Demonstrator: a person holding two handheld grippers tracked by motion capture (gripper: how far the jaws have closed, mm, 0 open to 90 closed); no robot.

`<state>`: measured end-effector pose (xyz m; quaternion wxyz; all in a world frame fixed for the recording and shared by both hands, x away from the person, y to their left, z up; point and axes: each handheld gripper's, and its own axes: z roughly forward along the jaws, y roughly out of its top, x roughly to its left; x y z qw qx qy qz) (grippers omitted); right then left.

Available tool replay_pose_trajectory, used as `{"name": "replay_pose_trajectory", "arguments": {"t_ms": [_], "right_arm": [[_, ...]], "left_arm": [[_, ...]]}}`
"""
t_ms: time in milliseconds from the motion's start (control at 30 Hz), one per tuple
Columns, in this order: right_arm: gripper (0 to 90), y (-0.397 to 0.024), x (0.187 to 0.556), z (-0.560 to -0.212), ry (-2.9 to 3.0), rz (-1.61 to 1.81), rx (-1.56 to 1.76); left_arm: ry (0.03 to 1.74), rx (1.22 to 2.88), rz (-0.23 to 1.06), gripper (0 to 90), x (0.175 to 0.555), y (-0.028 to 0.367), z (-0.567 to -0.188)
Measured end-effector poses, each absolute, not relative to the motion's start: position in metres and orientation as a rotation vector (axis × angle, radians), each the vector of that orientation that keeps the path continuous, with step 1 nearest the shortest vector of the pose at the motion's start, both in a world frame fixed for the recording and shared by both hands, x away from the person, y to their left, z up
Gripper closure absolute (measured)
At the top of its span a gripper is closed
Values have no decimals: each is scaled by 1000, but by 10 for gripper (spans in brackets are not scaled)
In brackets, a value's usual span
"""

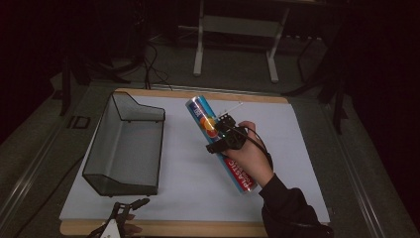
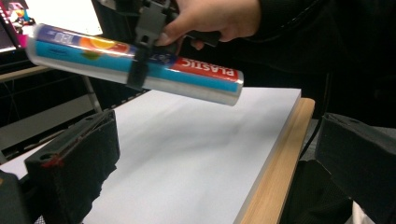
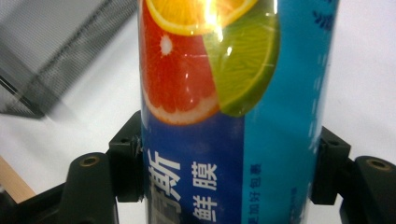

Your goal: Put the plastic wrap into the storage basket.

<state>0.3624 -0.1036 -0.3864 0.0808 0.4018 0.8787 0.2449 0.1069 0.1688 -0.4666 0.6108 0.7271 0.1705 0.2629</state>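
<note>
A long tube of plastic wrap (image 1: pixel 202 115), blue with citrus fruit pictures and a red "PLASTIC" band, hangs above the white board (image 1: pixel 188 183). My right gripper (image 1: pixel 221 134) is shut on its middle. In the right gripper view the jaws press both sides of the tube (image 3: pixel 233 93) around the right gripper (image 3: pixel 229 161). From the left gripper view, the tube (image 2: pixel 187 77) floats level over the board, held from above by a hand. My left gripper (image 1: pixel 130 206) rests at the board's near edge, open and holding nothing; its jaws (image 2: pixel 215 135) stand wide apart.
A black wire-mesh basket (image 1: pixel 99 139) stands on the left of the board, its low open end towards the far side; its mesh (image 3: pixel 56 60) shows in the right gripper view. The board sits on a wooden tabletop (image 2: pixel 275 186). Metal stand legs (image 1: pixel 198 54) lie beyond the table.
</note>
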Motion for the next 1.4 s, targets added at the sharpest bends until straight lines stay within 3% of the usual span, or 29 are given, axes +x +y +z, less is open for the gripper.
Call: {"name": "replay_pose_trajectory", "arguments": {"t_ms": [667, 1400], "right_arm": [[316, -38, 375, -350, 2546, 1058, 1212], [316, 45, 396, -353, 2377, 1360, 1357]], "left_arm": [[390, 1683, 599, 8, 106, 170, -467], [432, 1692, 620, 8, 103, 171, -467]]}}
